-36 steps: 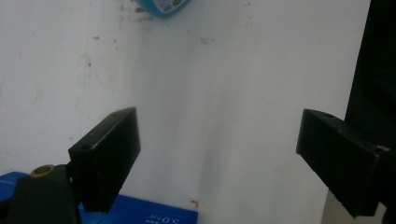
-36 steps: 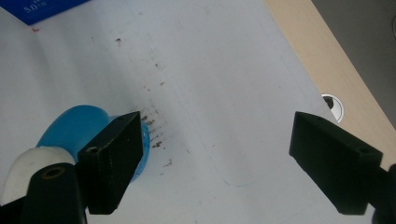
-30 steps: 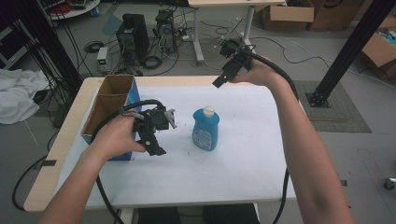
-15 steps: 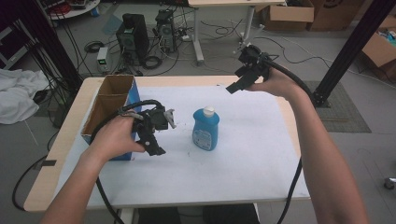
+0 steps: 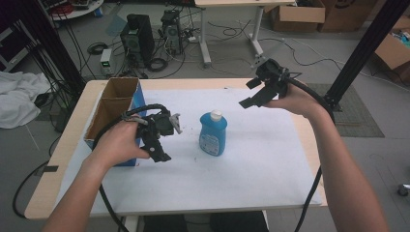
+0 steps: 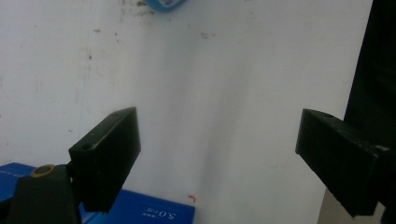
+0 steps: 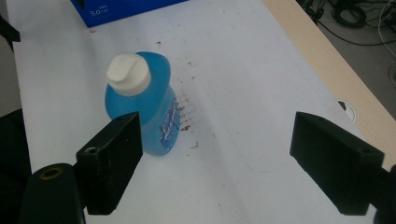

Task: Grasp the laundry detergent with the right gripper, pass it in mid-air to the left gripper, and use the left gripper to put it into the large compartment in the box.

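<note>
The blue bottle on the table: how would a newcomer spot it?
On the white-covered table, look near the middle, right of the open blue cardboard box. There stands the translucent blue plastic bottle, upright, the lone item with a white flip cap.

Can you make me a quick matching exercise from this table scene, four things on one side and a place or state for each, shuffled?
1. blue bottle
2. cardboard box
3. left gripper
4. right gripper

a. raised above the table's far right part
b. at the table's left edge, top open
c. upright mid-table, white cap
d. low beside the box, open

Pairs: 1-c, 2-b, 3-d, 4-a
</note>
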Motion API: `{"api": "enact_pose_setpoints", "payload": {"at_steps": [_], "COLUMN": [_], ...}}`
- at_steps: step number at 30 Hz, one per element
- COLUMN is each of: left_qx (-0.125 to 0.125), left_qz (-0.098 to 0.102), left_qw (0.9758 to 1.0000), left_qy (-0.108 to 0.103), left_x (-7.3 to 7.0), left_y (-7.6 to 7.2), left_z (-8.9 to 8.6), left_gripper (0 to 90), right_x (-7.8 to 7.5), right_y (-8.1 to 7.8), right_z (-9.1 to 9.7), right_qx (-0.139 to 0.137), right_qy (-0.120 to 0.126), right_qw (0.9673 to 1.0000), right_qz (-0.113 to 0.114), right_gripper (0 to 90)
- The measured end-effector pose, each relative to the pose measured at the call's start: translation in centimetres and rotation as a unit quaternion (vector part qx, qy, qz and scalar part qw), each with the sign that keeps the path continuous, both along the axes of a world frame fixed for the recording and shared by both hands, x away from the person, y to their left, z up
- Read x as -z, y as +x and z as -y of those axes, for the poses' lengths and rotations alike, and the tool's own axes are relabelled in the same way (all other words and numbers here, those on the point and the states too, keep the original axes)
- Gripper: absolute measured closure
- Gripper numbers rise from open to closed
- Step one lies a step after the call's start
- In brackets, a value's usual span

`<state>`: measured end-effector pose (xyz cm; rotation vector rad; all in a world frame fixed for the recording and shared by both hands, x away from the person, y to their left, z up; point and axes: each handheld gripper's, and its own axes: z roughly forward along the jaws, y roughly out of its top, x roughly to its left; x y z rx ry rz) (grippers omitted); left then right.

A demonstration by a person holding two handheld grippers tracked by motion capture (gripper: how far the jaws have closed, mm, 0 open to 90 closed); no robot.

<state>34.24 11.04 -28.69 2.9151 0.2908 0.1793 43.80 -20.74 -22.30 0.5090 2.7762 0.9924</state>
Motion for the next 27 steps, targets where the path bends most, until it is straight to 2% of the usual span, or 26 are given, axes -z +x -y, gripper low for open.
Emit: {"api": "enact_pose_setpoints", "payload": {"at_steps": [7, 16, 27], "left_qx": [0.0, 0.003, -0.001], "left_qz": [-0.001, 0.001, 0.003], "left_qw": [1.0, 1.0, 1.0], "left_qy": [-0.002, -0.003, -0.006], "left_x": [0.1, 0.1, -0.1], "left_y": [-0.1, -0.3, -0.6], "left_z": [-0.1, -0.2, -0.6], "left_gripper": [14.9, 14.8, 14.8], "right_x": [0.8, 2.6, 5.0], "right_y": [-1.1, -2.4, -3.3], "right_z": [0.1, -0.4, -1.1], "right_qx": [-0.015, -0.03, -0.037], "right_qy": [0.007, 0.023, 0.027], "right_qw": [0.9999, 0.9992, 0.9989], "right_qz": [0.004, 0.012, 0.009], "right_gripper": [16.5, 16.1, 16.0]}}
